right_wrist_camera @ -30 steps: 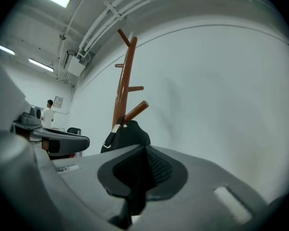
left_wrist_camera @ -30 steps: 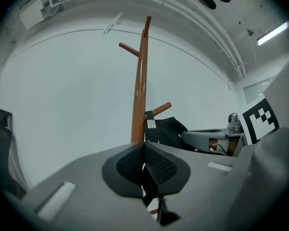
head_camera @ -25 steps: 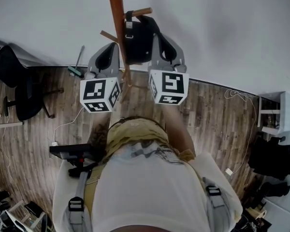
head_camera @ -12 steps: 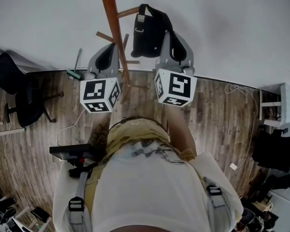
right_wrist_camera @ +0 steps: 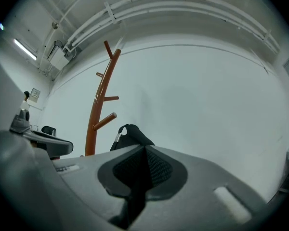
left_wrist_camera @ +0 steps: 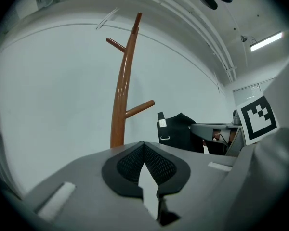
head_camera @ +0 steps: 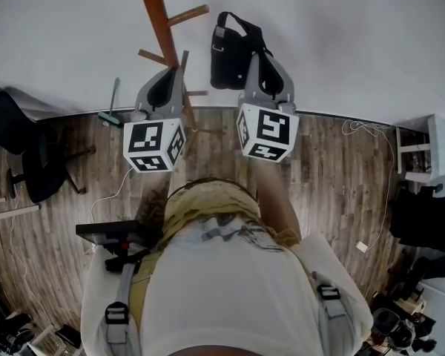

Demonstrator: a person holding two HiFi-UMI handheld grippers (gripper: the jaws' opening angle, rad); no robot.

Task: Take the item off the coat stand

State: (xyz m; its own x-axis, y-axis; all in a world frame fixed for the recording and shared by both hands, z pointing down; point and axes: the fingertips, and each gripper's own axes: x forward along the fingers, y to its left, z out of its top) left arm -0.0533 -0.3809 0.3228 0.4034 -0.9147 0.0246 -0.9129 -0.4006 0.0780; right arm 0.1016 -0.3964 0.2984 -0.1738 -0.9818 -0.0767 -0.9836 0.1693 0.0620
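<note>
A person with tongs in each hand holds a black bag beside a wooden coat stand.

The right tongs (right_wrist_camera: 144, 150) are clamped narrow on the strap of the black bag (head_camera: 233, 47), which hangs in the air against the white wall (head_camera: 356, 35). It is clear of the coat stand (head_camera: 159, 21), just right of its upper peg and not touching it. The left tongs (left_wrist_camera: 143, 146) are closed with nothing between them, raised close to the stand's pole. A wooden floor (head_camera: 334, 169) lies below.
</note>
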